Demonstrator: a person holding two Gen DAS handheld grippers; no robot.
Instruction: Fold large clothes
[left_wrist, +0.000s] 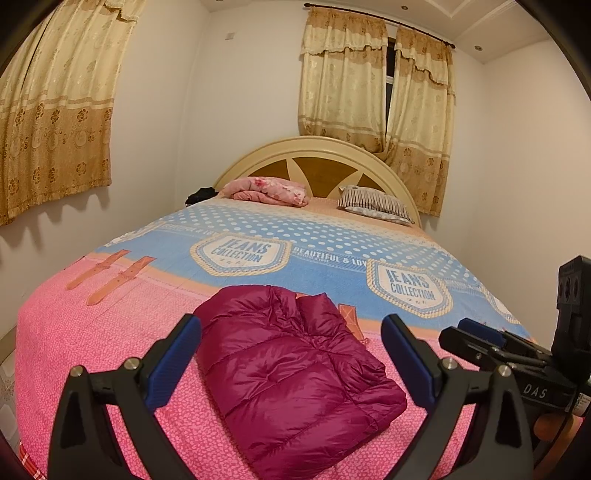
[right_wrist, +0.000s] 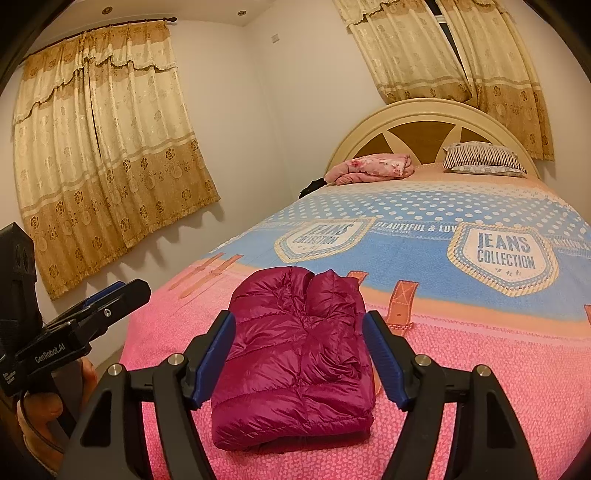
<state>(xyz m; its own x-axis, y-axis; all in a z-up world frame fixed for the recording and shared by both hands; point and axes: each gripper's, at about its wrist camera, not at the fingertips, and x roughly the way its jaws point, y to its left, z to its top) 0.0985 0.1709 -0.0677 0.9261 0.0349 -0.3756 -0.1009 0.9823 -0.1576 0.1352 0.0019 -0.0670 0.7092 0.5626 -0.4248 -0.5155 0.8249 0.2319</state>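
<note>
A magenta puffer jacket (left_wrist: 295, 373) lies folded into a compact bundle on the pink part of the bedspread, near the foot of the bed; it also shows in the right wrist view (right_wrist: 295, 358). My left gripper (left_wrist: 291, 354) is open and empty, held above and just in front of the jacket. My right gripper (right_wrist: 299, 350) is open and empty too, framing the jacket from above. Each gripper appears in the other's view, the right one (left_wrist: 480, 339) at the right edge, the left one (right_wrist: 110, 299) at the left edge.
The bed carries a pink and blue bedspread (left_wrist: 110, 350). A folded pink floral blanket (left_wrist: 269, 190), a striped pillow (left_wrist: 373, 205) and a dark item (left_wrist: 201, 195) lie by the headboard (left_wrist: 317, 162). Curtains hang on both walls. The floor lies left of the bed.
</note>
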